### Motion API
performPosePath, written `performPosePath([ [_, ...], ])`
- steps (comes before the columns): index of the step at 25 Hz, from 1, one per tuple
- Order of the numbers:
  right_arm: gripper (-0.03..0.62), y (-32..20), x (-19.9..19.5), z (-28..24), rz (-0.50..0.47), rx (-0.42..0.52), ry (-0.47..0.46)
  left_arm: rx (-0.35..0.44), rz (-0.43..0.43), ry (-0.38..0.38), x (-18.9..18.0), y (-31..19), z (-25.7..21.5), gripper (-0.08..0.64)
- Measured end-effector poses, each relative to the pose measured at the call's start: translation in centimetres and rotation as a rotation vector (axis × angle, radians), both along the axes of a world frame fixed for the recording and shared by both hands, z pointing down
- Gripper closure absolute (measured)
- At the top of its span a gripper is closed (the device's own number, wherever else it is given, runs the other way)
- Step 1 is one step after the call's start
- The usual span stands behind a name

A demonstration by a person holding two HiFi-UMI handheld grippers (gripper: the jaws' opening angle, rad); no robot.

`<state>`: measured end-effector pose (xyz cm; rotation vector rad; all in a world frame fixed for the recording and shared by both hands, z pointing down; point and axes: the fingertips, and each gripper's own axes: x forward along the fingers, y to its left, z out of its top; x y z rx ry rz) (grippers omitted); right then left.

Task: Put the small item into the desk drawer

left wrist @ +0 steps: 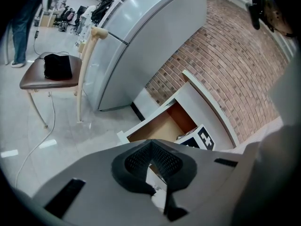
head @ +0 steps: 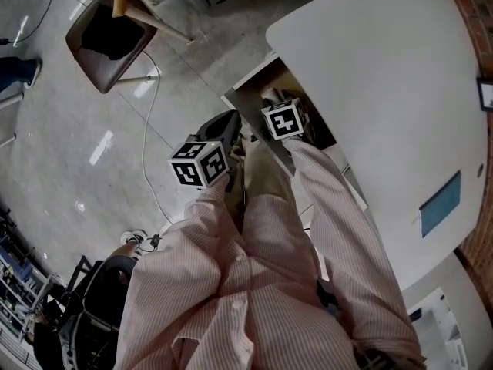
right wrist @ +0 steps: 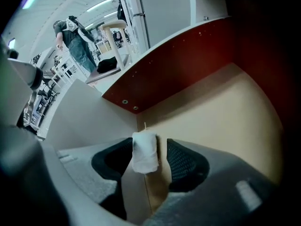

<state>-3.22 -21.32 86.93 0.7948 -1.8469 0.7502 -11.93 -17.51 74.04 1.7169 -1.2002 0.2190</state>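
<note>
The right gripper [right wrist: 150,145] is reaching inside the open desk drawer [right wrist: 221,107], jaws apart around the small white item [right wrist: 144,153], apparently being released but not yet lying on the drawer floor, while the left gripper [left wrist: 151,147], jaws together and empty, is hovering outside.

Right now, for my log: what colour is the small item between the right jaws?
The small item is white; right gripper view.

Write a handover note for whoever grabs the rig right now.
Left gripper: shut, empty, in front of the open drawer.
Right gripper: inside the drawer, jaws apart. The small white item sits between them, against one pad with a gap at the other.
Done: drawer open, item brought over the drawer floor.
Left: make sure the item drops free, then pull the right gripper out.
</note>
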Motion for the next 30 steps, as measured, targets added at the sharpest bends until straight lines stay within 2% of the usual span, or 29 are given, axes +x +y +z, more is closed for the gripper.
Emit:
performPosePath([
  [7, 0.382, 0.6, -0.3, -2.5, 0.004, 0.004, -0.012, 0.008, 0.007, 0.0, -0.5, 0.6, -1.8, 0.559],
  [10, 0.41, 0.9, -0.5, -4.1, -0.006, 0.026, -0.012, 0.015, 0.017, -0.002, -0.5, 0.8, -2.8, 0.558],
  [17, 0.557, 0.1, -1.7, -10.1, -0.015, 0.136, -0.032, 0.053, 0.056, 0.0, -0.9, 0.2, -6.4, 0.56],
  [19, 0.583, 0.2, -1.8, -11.6, 0.005, 0.159, -0.055, 0.068, 0.077, 0.001, -1.1, 0.3, -7.3, 0.558],
  [25, 0.584, 1.8, -1.1, -16.4, 0.113, 0.197, -0.145, 0.133, 0.141, -0.008, -1.3, 1.0, -10.6, 0.56],
  [30, 0.586, 1.9, -1.4, -22.3, 0.137, 0.252, -0.253, 0.236, 0.183, -0.032, -1.8, -0.2, -15.2, 0.56],
])
